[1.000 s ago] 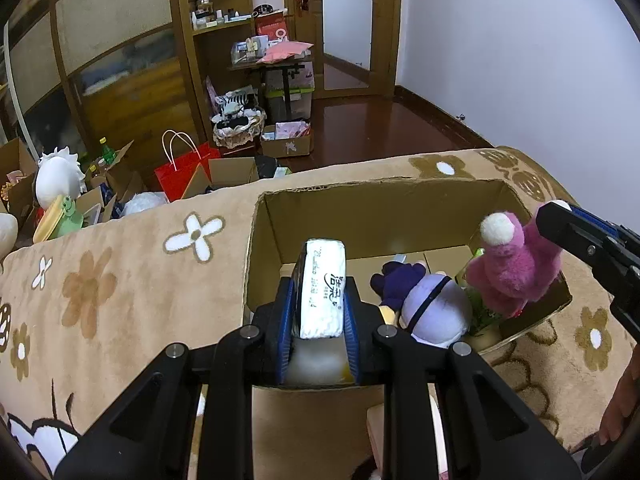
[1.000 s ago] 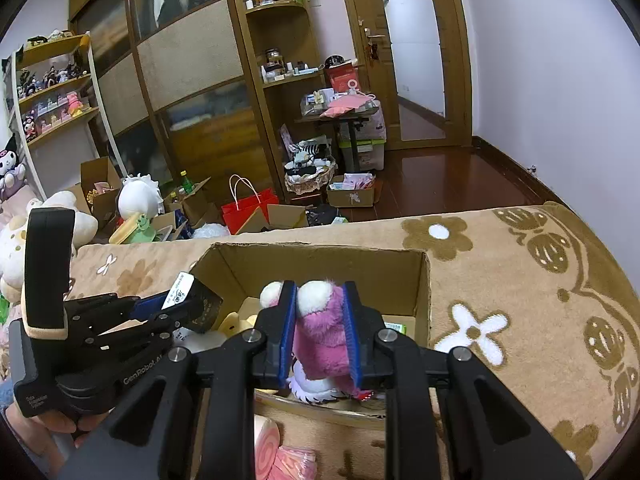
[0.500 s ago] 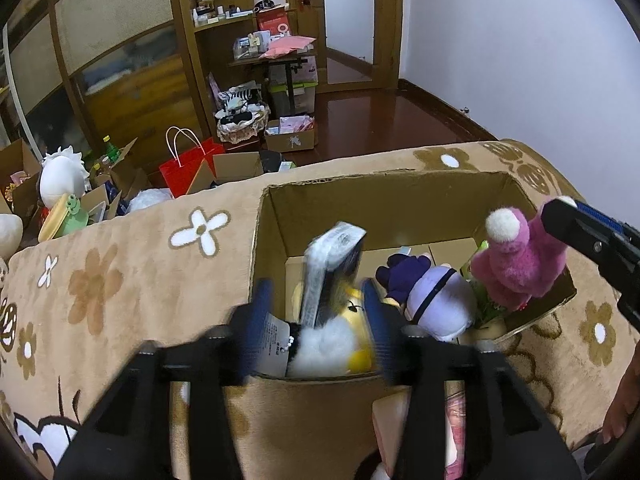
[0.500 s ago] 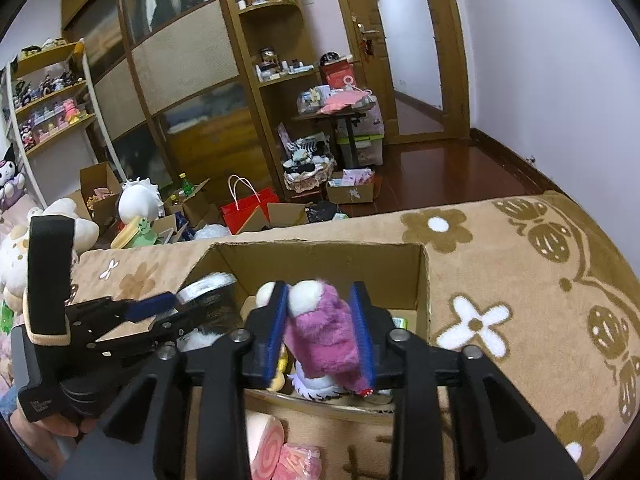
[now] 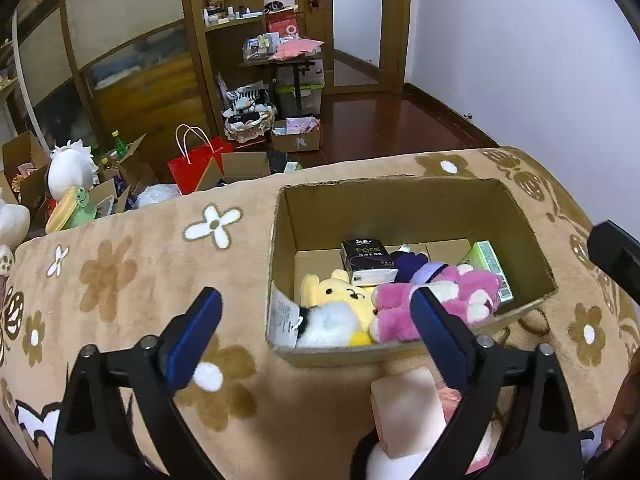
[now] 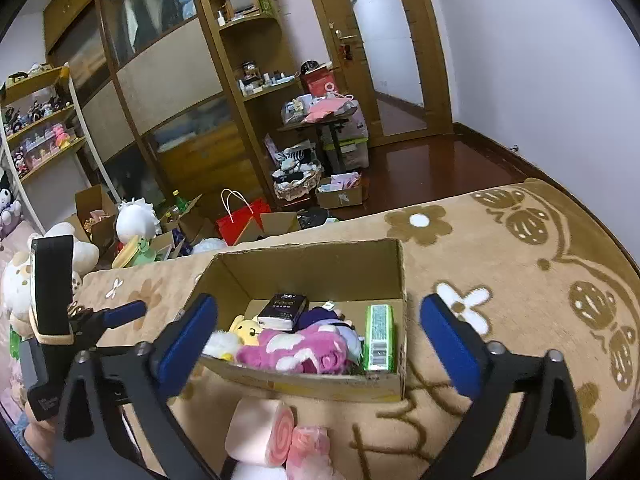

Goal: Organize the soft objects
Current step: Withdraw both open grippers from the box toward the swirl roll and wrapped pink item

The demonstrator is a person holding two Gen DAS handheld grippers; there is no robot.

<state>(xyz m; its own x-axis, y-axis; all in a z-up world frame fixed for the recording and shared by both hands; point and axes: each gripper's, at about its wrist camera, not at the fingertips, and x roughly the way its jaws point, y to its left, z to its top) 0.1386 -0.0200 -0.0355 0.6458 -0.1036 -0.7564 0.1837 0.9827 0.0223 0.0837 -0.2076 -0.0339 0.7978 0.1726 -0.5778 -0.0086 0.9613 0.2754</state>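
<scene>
A cardboard box [image 5: 404, 200] [image 6: 320, 260] sits on a beige flowered blanket. Inside lie a pink plush [image 5: 440, 300] [image 6: 304, 348], a yellow plush [image 5: 336, 296] [image 6: 248, 330], a black tissue pack [image 5: 366, 260] [image 6: 284, 310], a purple plush [image 5: 412, 264] and a green tissue pack [image 5: 490, 268] [image 6: 378, 336]. My left gripper [image 5: 316, 336] is open and empty, just before the box's near left. My right gripper [image 6: 316, 344] is open and empty above the box's near edge. A pink roll-shaped plush [image 6: 260, 432] [image 5: 404, 408] lies on the blanket before the box.
The blanket [image 5: 120, 272] spreads left and right of the box. Beyond its far edge the floor holds a red bag [image 5: 196, 164], open cartons and plush toys [image 5: 70, 168]. Shelves and a door stand at the back. The left gripper also shows in the right wrist view [image 6: 100, 316].
Both grippers have opened and pulled back. The black tissue pack dropped from the left gripper into the box, and the pink plush dropped from the right gripper into the box.
</scene>
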